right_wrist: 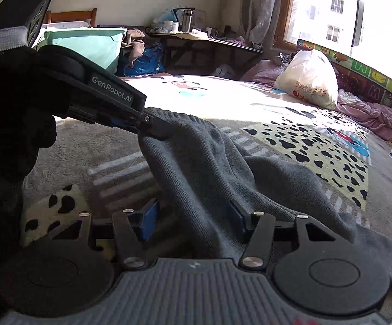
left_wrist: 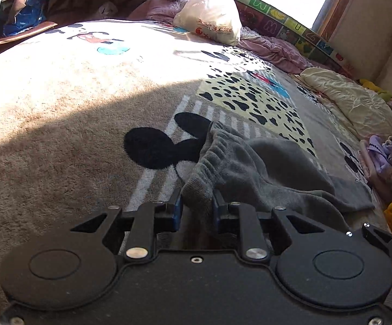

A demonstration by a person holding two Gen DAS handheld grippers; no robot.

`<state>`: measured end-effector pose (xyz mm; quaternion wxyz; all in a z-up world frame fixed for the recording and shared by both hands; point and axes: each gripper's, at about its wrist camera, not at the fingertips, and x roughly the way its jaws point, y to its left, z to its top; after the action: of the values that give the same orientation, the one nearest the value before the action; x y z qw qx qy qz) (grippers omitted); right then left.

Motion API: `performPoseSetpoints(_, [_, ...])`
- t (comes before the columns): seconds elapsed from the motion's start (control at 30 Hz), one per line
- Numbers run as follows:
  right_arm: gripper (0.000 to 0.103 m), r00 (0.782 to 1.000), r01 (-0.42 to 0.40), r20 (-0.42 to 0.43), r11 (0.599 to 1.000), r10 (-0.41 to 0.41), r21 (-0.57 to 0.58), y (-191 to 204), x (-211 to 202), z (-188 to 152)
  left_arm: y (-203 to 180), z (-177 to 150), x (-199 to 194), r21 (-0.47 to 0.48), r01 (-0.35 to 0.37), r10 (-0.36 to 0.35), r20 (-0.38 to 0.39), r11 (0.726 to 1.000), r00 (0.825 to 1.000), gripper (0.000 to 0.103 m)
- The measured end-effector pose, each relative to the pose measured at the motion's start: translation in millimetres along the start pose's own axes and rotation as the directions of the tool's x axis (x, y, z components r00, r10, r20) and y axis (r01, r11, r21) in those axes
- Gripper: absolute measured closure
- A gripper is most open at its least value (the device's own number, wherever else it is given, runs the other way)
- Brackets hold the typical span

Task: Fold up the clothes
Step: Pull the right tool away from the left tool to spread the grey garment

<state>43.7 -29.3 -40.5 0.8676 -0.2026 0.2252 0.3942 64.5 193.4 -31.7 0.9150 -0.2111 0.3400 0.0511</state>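
Observation:
A grey knit garment (left_wrist: 263, 168) with a ribbed elastic waistband lies rumpled on a cartoon-print blanket (left_wrist: 74, 113). My left gripper (left_wrist: 196, 205) is shut on the waistband edge and lifts it. In the right wrist view the same garment (right_wrist: 212, 168) drapes down from the left gripper (right_wrist: 155, 130), which comes in from the left. My right gripper (right_wrist: 193, 222) is open, its blue pads on either side of a fold of the grey fabric, low over the blanket (right_wrist: 318, 146).
A white stuffed plastic bag (left_wrist: 209, 16) and pink bedding (left_wrist: 272, 48) lie at the far edge. A cream quilt (left_wrist: 353, 100) and stacked folded clothes (left_wrist: 385, 162) sit on the right. A green bin (right_wrist: 93, 43) and a cluttered table (right_wrist: 201, 38) stand beyond.

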Motion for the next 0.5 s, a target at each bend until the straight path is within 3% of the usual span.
performPoseSetpoints(0.13, [0.043,0.998,0.028,-0.064,1.000,-0.028,0.000,-3,-1,-19,6,-6,3,-0.030,-0.017,0.016,-0.044,0.999,0.999,0.083])
performPoseSetpoints(0.33, [0.040,0.992,-0.035,-0.115,0.995,0.046,0.093,-19,-8,-38,4,-6,5,-0.052,-0.029,0.026,-0.057,0.998,0.998,0.082])
performPoseSetpoints(0.43, [0.039,0.987,-0.081,-0.128,0.990,0.096,0.117,-22,-15,-43,11,-3,1,-0.103,0.016,-0.023,-0.075,0.995,0.997,0.080])
performPoseSetpoints(0.5, [0.038,0.984,-0.111,-0.126,0.985,0.127,0.132,-25,-21,-47,19,3,-10,-0.181,0.052,-0.057,-0.022,0.982,0.998,0.076])
